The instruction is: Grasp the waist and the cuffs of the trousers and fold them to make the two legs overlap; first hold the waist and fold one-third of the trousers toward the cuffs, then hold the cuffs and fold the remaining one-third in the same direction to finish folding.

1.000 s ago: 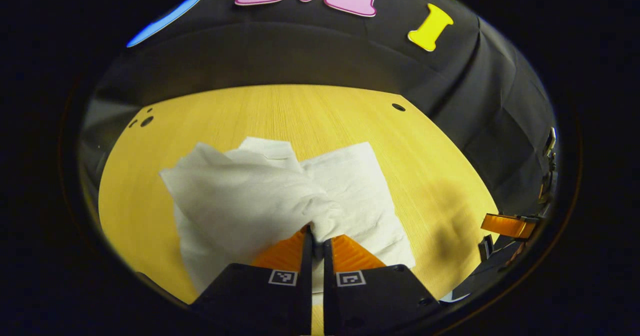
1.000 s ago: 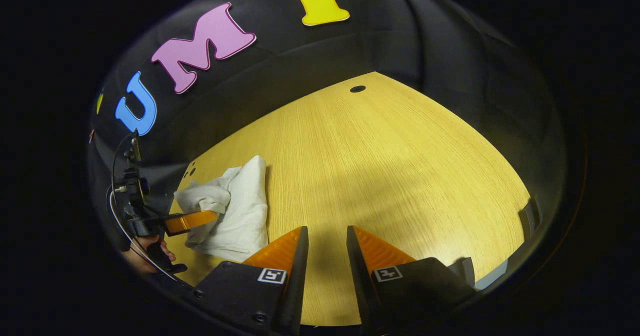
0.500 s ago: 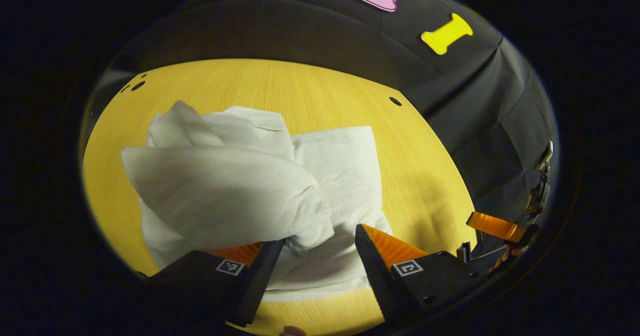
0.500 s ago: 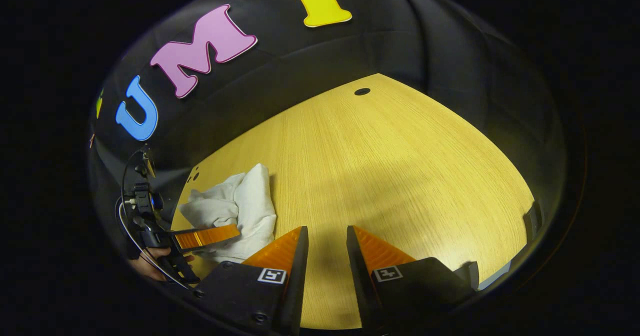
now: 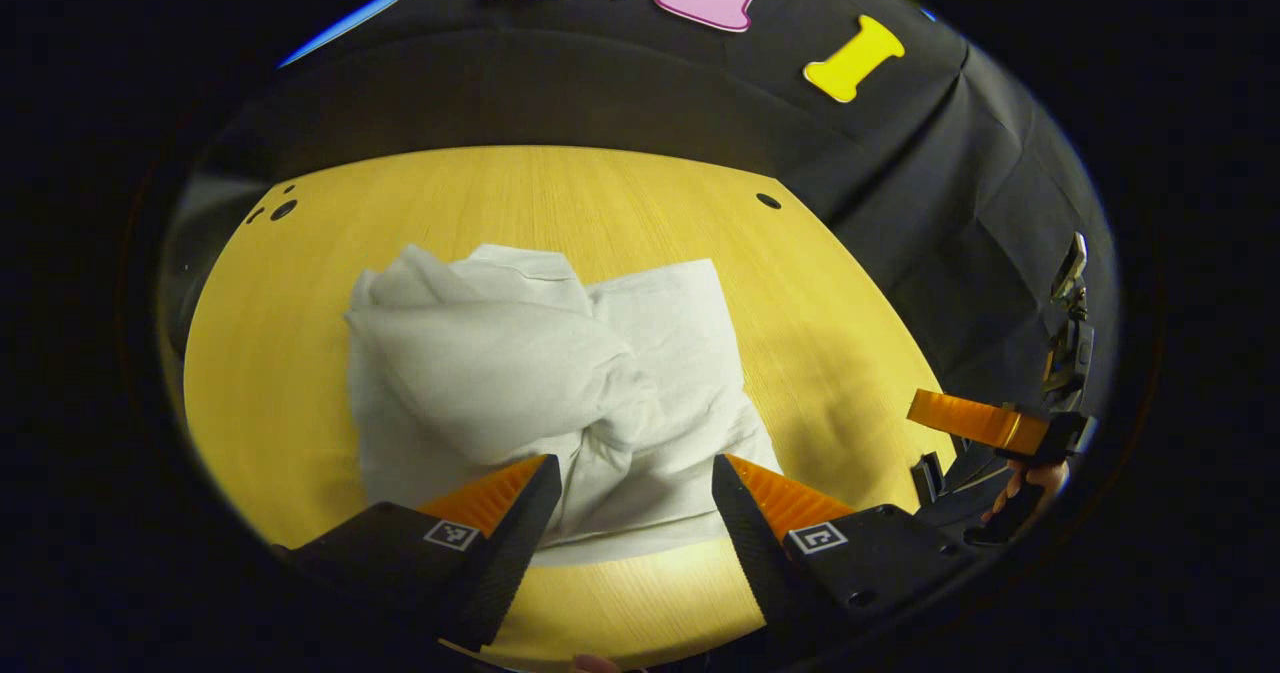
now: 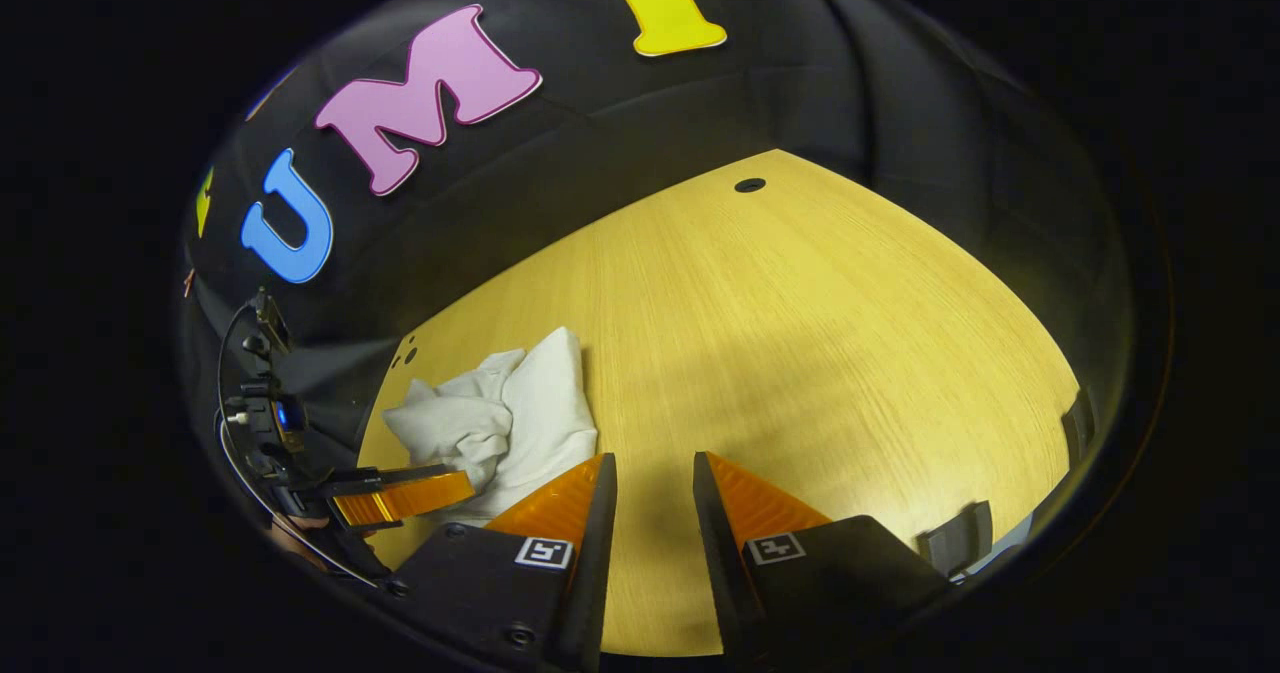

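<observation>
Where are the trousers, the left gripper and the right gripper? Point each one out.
trousers (image 5: 480, 373), left gripper view: on the bulging folded top layer.
left gripper (image 5: 630, 483), left gripper view: midway between its open fingertips.
right gripper (image 6: 654, 473), right gripper view: midway between its parted fingertips, over bare table.

You are looking at trousers (image 5: 520, 373) of soft, matt white cloth, showing a fine woven texture and lying rumpled in thick creases. Under them the tabletop (image 5: 640, 203) is showing pale wood with a fine straight grain and a smooth, faintly satin finish. Your left tongs (image 5: 630, 483) are showing ribbed inner faces on matt, plastic-looking bodies.
</observation>
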Tool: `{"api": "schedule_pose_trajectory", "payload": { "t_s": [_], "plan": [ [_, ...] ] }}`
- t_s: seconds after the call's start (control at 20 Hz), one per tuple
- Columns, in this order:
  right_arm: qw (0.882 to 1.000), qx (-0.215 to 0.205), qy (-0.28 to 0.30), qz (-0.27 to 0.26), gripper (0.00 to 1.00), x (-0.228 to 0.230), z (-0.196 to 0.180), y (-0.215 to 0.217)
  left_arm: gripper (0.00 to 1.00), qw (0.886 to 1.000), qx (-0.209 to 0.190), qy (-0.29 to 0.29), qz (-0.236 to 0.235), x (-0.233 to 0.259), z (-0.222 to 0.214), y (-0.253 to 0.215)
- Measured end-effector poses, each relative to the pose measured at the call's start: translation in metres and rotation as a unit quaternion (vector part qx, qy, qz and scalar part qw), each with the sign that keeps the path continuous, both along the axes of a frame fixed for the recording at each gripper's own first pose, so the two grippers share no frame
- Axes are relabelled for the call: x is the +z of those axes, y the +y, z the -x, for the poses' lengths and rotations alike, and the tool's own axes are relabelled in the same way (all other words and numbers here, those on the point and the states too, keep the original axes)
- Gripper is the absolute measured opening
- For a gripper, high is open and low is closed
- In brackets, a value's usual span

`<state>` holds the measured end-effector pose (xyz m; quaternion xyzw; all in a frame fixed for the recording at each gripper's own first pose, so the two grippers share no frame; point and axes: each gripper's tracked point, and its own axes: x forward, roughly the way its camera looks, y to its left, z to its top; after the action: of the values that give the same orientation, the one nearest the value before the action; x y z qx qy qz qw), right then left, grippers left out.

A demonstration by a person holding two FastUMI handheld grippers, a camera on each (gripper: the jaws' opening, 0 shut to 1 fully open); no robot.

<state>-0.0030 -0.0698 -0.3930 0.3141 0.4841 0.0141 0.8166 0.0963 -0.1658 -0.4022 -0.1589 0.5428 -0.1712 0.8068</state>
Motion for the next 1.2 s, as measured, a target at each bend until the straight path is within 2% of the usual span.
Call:
{"api": "schedule_pose_trajectory", "payload": {
  "t_s": [0.2, 0.45, 0.5, 0.55, 0.6, 0.65, 0.7, 0.75, 1.2],
  "plan": [
    [1.000, 0.013, -0.007, -0.008, 0.48, 0.008, -0.001, 0.025, 0.96, 0.999, 0.007, -0.005, 0.037, 0.020, 0.008, 0.017],
    [0.999, 0.025, -0.017, -0.011, 0.48, 0.020, -0.004, 0.049, 0.96, 0.997, 0.044, -0.030, 0.055, 0.037, 0.009, 0.052],
    [0.999, 0.027, -0.021, -0.011, 0.36, 0.025, -0.005, 0.053, 0.96, 0.996, 0.053, -0.035, 0.059, 0.039, 0.009, 0.059],
    [0.999, 0.029, -0.025, -0.011, 0.53, 0.028, -0.006, 0.057, 0.96, 0.995, 0.062, -0.040, 0.064, 0.043, 0.007, 0.066],
    [0.999, 0.032, -0.029, -0.011, 0.41, 0.032, -0.007, 0.061, 0.96, 0.994, 0.072, -0.044, 0.068, 0.046, 0.007, 0.073],
    [0.999, 0.035, -0.033, -0.010, 0.58, 0.037, -0.009, 0.065, 0.96, 0.993, 0.080, -0.047, 0.070, 0.048, 0.007, 0.082],
    [0.998, 0.040, -0.038, -0.011, 0.44, 0.040, -0.010, 0.071, 0.92, 0.992, 0.089, -0.051, 0.070, 0.051, 0.007, 0.090],
    [0.998, 0.045, -0.043, -0.013, 0.61, 0.047, -0.011, 0.075, 0.96, 0.992, 0.097, -0.055, 0.067, 0.053, 0.006, 0.099],
    [0.995, 0.076, -0.069, -0.011, 0.98, 0.074, -0.011, 0.104, 0.95, 0.987, 0.128, -0.077, 0.055, 0.057, 0.014, 0.136]
  ]
}}
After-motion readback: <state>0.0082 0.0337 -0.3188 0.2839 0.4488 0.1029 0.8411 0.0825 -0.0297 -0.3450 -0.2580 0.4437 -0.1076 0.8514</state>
